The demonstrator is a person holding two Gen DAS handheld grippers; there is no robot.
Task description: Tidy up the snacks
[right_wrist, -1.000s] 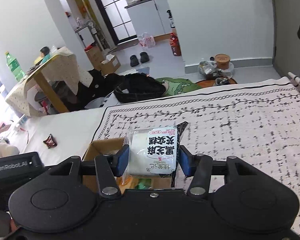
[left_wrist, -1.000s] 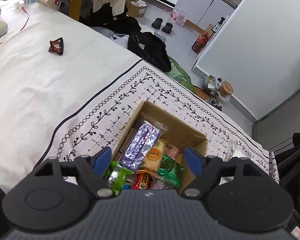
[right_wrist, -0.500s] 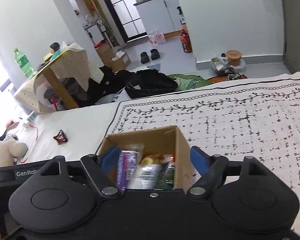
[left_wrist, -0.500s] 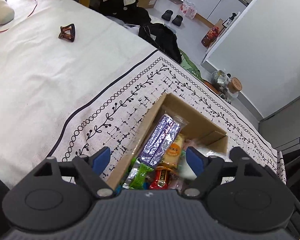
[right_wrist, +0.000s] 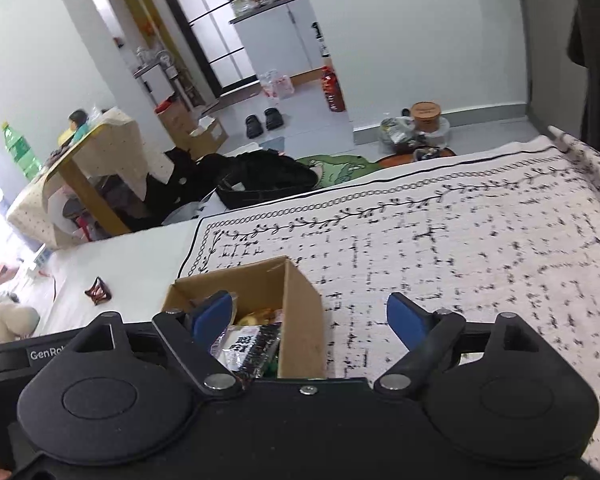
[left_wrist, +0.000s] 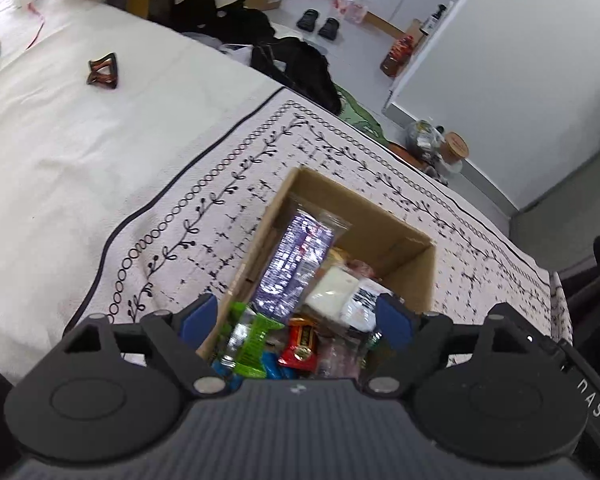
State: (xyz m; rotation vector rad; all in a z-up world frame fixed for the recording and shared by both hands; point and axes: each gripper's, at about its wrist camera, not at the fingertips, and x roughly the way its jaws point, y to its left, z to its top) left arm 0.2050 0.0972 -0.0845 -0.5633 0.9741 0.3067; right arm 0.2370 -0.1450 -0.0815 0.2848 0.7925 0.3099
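Observation:
An open cardboard box (left_wrist: 418,276) sits on the patterned cloth, filled with snack packets. Among them are a purple packet (left_wrist: 296,258), a green one (left_wrist: 256,338), a red one (left_wrist: 300,350) and a white packet with black writing (left_wrist: 340,292). My left gripper (left_wrist: 297,318) hovers over the box's near end; its jaws are opening and nothing is pressed between the pads. In the right wrist view the box (right_wrist: 300,320) lies low and left, the white packet (right_wrist: 248,344) inside it. My right gripper (right_wrist: 310,316) hangs over the box's right wall, jaws opening, holding nothing.
The black-and-white patterned cloth (right_wrist: 460,260) spreads right of the box. A plain white sheet (left_wrist: 60,140) lies left of it, with a brown hair clip (left_wrist: 103,72) on it. A pale soft toy (right_wrist: 4,320) rests at far left. Beyond the far edge, black bags lie on the floor.
My right gripper opened and let go of the white packet, which now lies in the box; that gripper then shifted right. The left gripper has widened a little over the box.

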